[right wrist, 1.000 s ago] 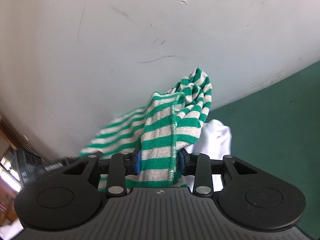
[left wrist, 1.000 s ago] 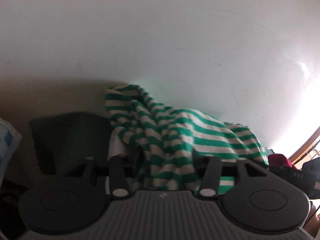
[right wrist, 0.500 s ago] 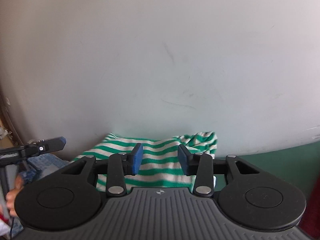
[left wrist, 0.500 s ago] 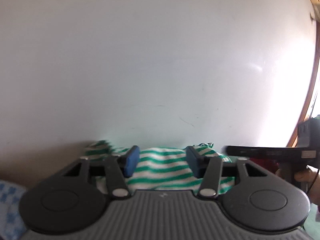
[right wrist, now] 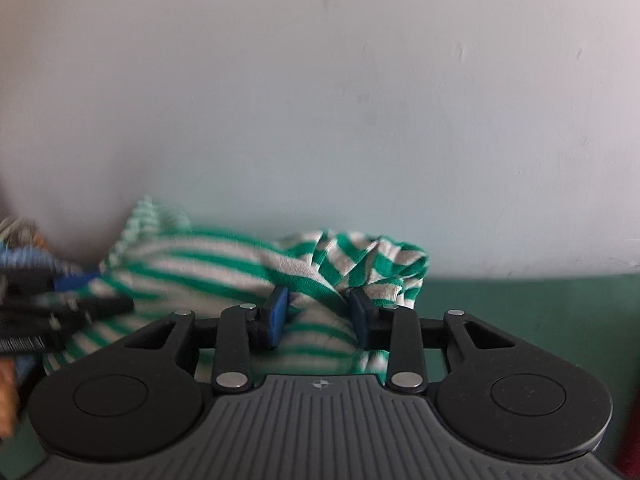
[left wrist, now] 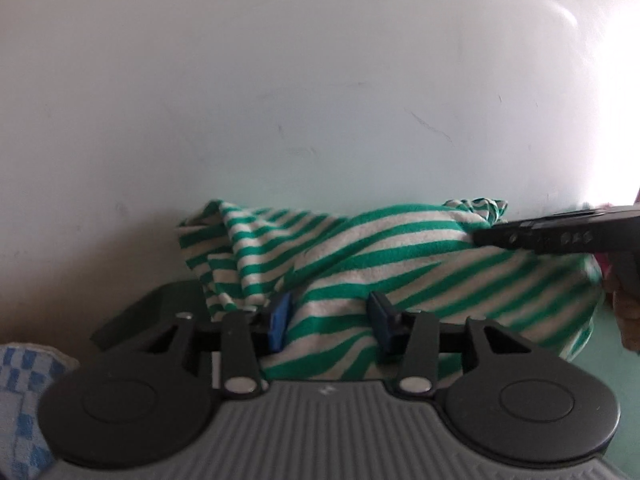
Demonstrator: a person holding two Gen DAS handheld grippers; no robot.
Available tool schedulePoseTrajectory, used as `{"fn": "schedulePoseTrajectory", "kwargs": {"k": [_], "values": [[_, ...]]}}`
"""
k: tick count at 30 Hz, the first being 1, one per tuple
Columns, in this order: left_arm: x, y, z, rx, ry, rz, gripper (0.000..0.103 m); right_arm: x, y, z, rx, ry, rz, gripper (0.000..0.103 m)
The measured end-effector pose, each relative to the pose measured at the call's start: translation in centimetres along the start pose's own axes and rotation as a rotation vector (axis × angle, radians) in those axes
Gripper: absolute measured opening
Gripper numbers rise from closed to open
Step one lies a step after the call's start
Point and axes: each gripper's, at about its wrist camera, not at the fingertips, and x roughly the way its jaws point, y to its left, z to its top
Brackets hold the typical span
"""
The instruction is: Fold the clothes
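While both grippers meet the green-striped shirt (left wrist: 384, 264)
We see our left gripper (left wrist: 330, 326) part-open over cloth; our right gripper's (right wrist: 318, 320) jaws closing, cloth between.

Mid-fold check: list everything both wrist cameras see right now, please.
striped garment: one, green and white, bunched before the wall
dark green item: one, left of the garment
checked cloth: one, blue and white, lower left, left wrist view
surface: one, green, under the garment
wall: one, white, behind everything
left gripper: one, black, blue pads, jaws apart, garment between
right gripper: one, black, blue pads, jaws closing, garment between
hand: one, holding the right gripper, right edge, left wrist view
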Motion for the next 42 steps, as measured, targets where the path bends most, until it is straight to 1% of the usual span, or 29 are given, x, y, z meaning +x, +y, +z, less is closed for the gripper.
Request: {"fn": "schedulePoseTrajectory", "kwargs": {"k": [1,3,5,8,11,12,13,14,16,17,18,19,20,22,23,24,26,28,29,30,31,33,35,36,37,38,40,41,42], "values": [[-0.8,-0.1,0.1,0.009,-0.02,0.002,0.049,-1.6,0.5,0.1,-0.008,-0.04,0.012,0.036],[-3.0,-1.3,-0.6,0.101,-0.063,-0.001,0.064,-4.3,1.9,-0.6,-0.057,-0.047,0.053,0.036],[-3.6,-2.0,-1.8,0.175,-0.044,-0.019,0.07,-6.1,3.2,-1.7,-0.113,-0.015,0.082,0.036],[-3.3,-2.0,-3.4,0.235,0.006,-0.024,0.071,-6.1,4.2,-4.3,-0.176,0.118,0.085,0.034],[-2.4,-0.9,-4.8,0.258,0.058,-0.007,0.075,-5.1,2.9,-5.8,-0.095,0.223,0.116,0.034],[-2.0,-0.5,-5.2,0.25,0.086,-0.014,0.076,-4.7,3.0,-6.1,-0.094,0.247,0.124,0.031],[-1.5,0.0,-5.5,0.233,0.12,-0.029,0.075,-4.6,3.3,-6.3,-0.127,0.235,0.107,0.027],[-1.6,0.0,-5.6,0.236,0.129,-0.03,0.073,-4.5,3.5,-6.3,-0.151,0.221,0.094,0.023],[-2.9,-0.7,-5.5,0.271,0.078,-0.02,0.067,-5.4,3.5,-5.8,-0.129,0.188,0.104,0.026],[-3.8,-1.2,-5.2,0.284,0.048,-0.014,0.066,-6.0,3.4,-5.5,-0.105,0.18,0.113,0.033],[-4.7,-1.7,-4.9,0.299,0.021,-0.009,0.067,-6.7,3.4,-5.4,-0.086,0.172,0.112,0.037],[-5.7,-2.1,-4.8,0.318,-0.005,-0.006,0.067,-7.5,3.3,-5.4,-0.078,0.164,0.102,0.037],[-6.9,-2.6,-5.1,0.337,-0.026,-0.001,0.068,-8.3,3.4,-5.1,-0.073,0.153,0.091,0.038],[-8.5,-3.5,-5.8,0.359,-0.066,-0.011,0.073,-11.9,2.5,-5.0,-0.048,0.124,0.097,0.039],[-9.0,-4.1,-6.0,0.38,-0.084,-0.012,0.08,-12.8,2.3,-5.3,-0.03,0.121,0.106,0.039],[-9.1,-4.8,-5.8,0.413,-0.097,0.003,0.084,-13.6,2.2,-5.5,-0.016,0.122,0.109,0.039],[-8.5,-5.7,-4.9,0.45,-0.109,0.044,0.084,-13.8,2.5,-5.9,-0.011,0.141,0.085,0.039],[-7.2,-4.8,-4.0,0.362,-0.065,0.031,0.084,-14.4,2.9,-6.5,-0.041,0.147,0.045,0.04],[-6.4,-4.1,-3.5,0.31,-0.034,0.034,0.08,-14.6,3.1,-6.7,-0.057,0.145,0.025,0.041],[-5.7,-3.3,-3.2,0.251,-0.011,0.044,0.07,-14.3,3.4,-6.7,-0.061,0.139,0.007,0.041],[-5.4,-2.5,-3.0,0.189,0.001,0.049,0.065,-14.1,3.5,-6.8,-0.041,0.132,0.007,0.041],[-5.7,-0.7,-2.9,0.059,0.0,0.012,0.054,-14.2,3.4,-6.6,0.026,0.119,0.045,0.041],[-6.5,0.3,-3.3,-0.028,-0.015,-0.044,0.054,-14.3,3.7,-6.5,0.031,0.099,0.084,0.041],[-6.8,0.6,-3.6,-0.062,-0.016,-0.061,0.055,-14.2,4.0,-6.4,0.027,0.09,0.095,0.041],[-7.0,0.7,-3.8,-0.09,-0.016,-0.073,0.059,-13.8,4.3,-6.5,0.012,0.084,0.079,0.041],[-7.0,0.8,-3.9,-0.102,-0.016,-0.072,0.066,-13.3,4.2,-6.4,0.02,0.08,0.066,0.041],[-6.7,0.6,-3.8,-0.104,-0.017,-0.052,0.062,-12.3,4.0,-6.4,0.043,0.073,0.043,0.041],[-6.5,0.5,-3.8,-0.108,-0.012,-0.043,0.058,-11.9,3.5,-6.3,0.081,0.07,0.042,0.041],[-6.0,0.4,-3.8,-0.111,0.004,-0.035,0.047,-11.5,3.1,-6.3,0.121,0.064,0.031,0.041]]}}
